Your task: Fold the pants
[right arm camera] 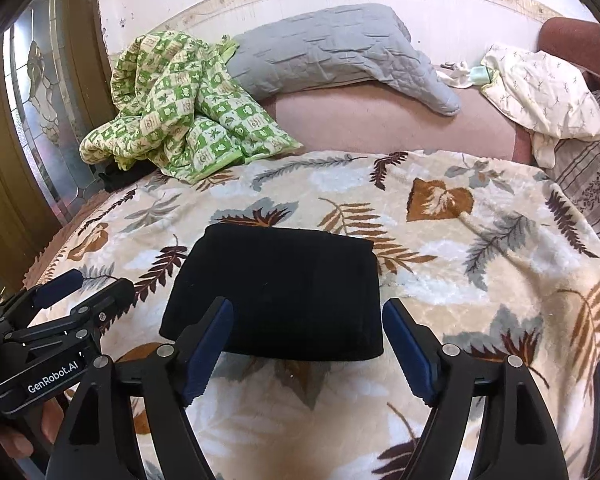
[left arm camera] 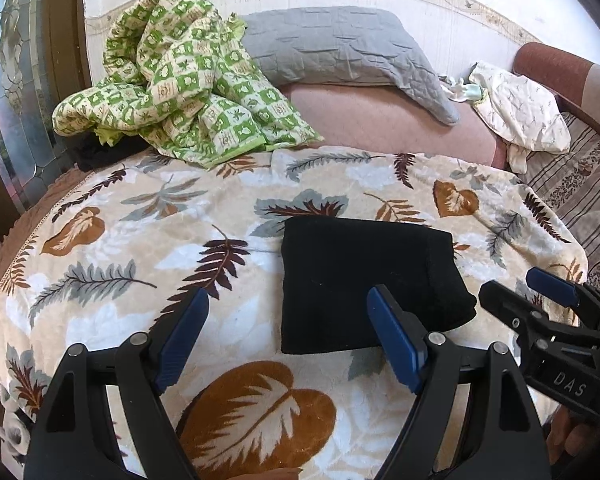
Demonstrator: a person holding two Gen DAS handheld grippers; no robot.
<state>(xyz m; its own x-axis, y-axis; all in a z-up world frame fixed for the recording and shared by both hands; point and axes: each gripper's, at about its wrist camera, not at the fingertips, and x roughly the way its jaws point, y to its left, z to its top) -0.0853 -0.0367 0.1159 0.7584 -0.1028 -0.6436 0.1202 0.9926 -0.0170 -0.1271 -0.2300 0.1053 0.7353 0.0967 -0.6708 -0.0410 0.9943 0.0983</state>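
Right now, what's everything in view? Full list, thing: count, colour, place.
Folded black pants: 1, black, flat on the leaf blanket, just ahead of both grippers.
Plush leaf-print blanket: 1, cream with brown and grey leaves, spread under the pants.
Checked quilt: 1, green and cream, bunched at far left.
Quilted pillow: 1, grey, against the far wall.
Twig-print cloth: 1, cream, crumpled at far right.
Pink mattress surface: 1, pink, behind the blanket.
Glass door panel: 1, patterned, left edge.
Left gripper: 1, black with blue pads, open, holding nothing.
Right gripper: 1, black with blue pads, open, holding nothing.
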